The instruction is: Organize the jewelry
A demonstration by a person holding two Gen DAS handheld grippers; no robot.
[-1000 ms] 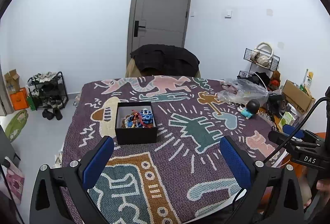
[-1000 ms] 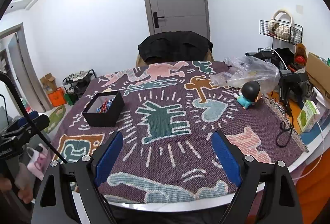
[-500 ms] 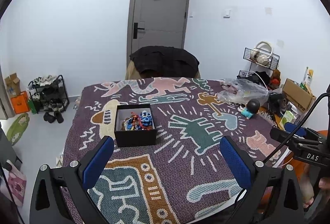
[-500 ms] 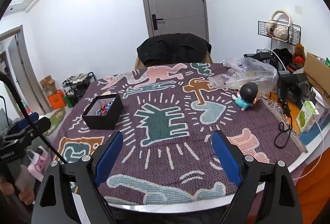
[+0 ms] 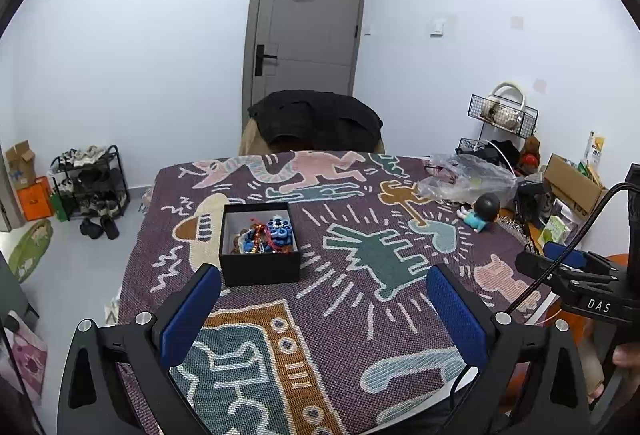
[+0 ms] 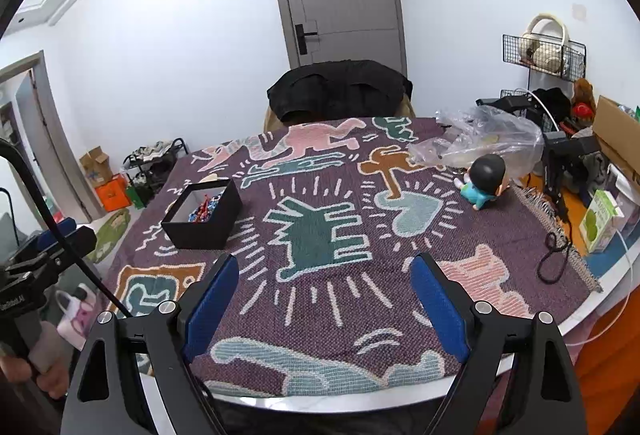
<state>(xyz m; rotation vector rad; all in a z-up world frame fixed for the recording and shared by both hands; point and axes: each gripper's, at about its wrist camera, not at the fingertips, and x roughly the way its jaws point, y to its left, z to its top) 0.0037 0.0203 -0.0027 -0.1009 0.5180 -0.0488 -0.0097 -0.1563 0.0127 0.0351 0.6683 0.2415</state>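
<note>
A black open box (image 5: 260, 267) stands on the patterned cloth (image 5: 360, 315), left of the table's middle. It holds a tangle of blue and red bead jewelry (image 5: 266, 235). The box also shows in the right wrist view (image 6: 204, 219), with the beads (image 6: 205, 207) inside. My left gripper (image 5: 324, 289) is open and empty, above the cloth just in front of the box. My right gripper (image 6: 324, 275) is open and empty over the near middle of the cloth. Each gripper shows at the edge of the other's view.
A small doll in blue (image 6: 486, 181) and a clear plastic bag (image 6: 480, 145) lie at the table's far right. A green carton (image 6: 602, 221) and a black cable (image 6: 554, 259) sit at the right edge. A chair with a black jacket (image 5: 316, 119) stands behind the table.
The box has come a little nearer to my left gripper and more toward the view's middle. In the right wrist view the scene has shifted slightly down.
</note>
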